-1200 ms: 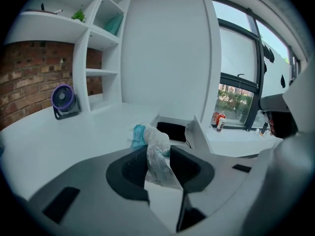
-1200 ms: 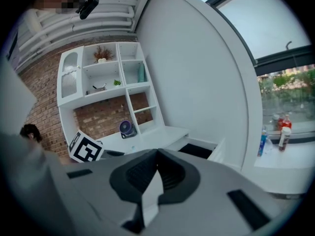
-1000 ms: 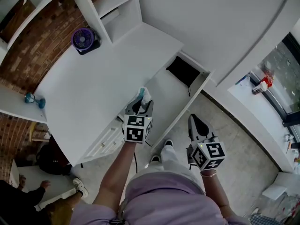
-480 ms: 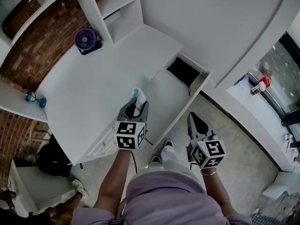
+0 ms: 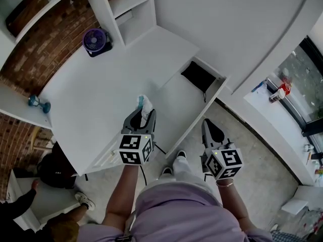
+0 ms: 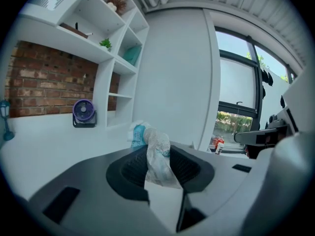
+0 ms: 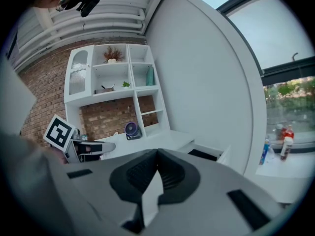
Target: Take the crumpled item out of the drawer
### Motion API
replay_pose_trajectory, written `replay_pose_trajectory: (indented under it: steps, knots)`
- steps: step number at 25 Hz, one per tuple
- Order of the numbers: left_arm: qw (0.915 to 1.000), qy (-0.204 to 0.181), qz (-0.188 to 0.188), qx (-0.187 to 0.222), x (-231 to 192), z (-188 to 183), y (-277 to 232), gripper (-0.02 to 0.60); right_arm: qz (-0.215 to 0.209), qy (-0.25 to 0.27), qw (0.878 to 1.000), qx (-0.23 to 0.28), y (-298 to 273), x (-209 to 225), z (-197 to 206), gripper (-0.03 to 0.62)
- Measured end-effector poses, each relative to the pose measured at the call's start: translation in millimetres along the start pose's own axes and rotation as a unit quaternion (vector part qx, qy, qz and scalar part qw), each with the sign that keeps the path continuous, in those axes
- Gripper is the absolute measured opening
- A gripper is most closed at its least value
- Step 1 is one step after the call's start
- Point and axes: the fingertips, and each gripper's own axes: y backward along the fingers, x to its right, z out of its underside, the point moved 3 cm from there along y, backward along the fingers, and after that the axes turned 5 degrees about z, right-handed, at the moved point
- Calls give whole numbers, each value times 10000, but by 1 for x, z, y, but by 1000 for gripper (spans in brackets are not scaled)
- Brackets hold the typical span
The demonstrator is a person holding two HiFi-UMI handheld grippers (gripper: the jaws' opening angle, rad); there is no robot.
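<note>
White desk [image 5: 96,84] and white shelving [image 5: 128,11] stood against a red brick wall [image 5: 45,49], with a small purple fan [image 5: 94,40] at the desk's far corner by the shelves. Along the desk's front edge a long white drawer [image 5: 174,107] stood pulled out, and a flat black thing [image 5: 198,76] lay at its far end.

The person held the left gripper [image 5: 143,116] over the desk's front edge, just beside the open drawer. Its jaws were partly closed and pinched a crumpled white-and-teal wrapper [image 5: 145,103]. In the left gripper view the wrapper [image 6: 157,151] sat upright between the two ribbed black pads [image 6: 132,168]. Its lower part was squeezed between them, and its bunched top stuck out past the fingertips. It hung in the air, clear of the drawer and touching neither the drawer nor the desk.

The right gripper [image 5: 208,128] was held well apart, over the floor on the drawer's outer side. Its jaws were pressed together at the tips with nothing between them.
</note>
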Motion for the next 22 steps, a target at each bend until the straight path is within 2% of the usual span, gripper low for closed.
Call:
replay_pose_trajectory:
  steps: [13,22]
  knots:
    - [9999,80,-9,149,-1,-1,21,130,-73,88,9999,-41,6,-13,0,2]
    - [9998,72,12,197,2,-2,23,130,-17,125,9999,105,5,-8,-3,2]
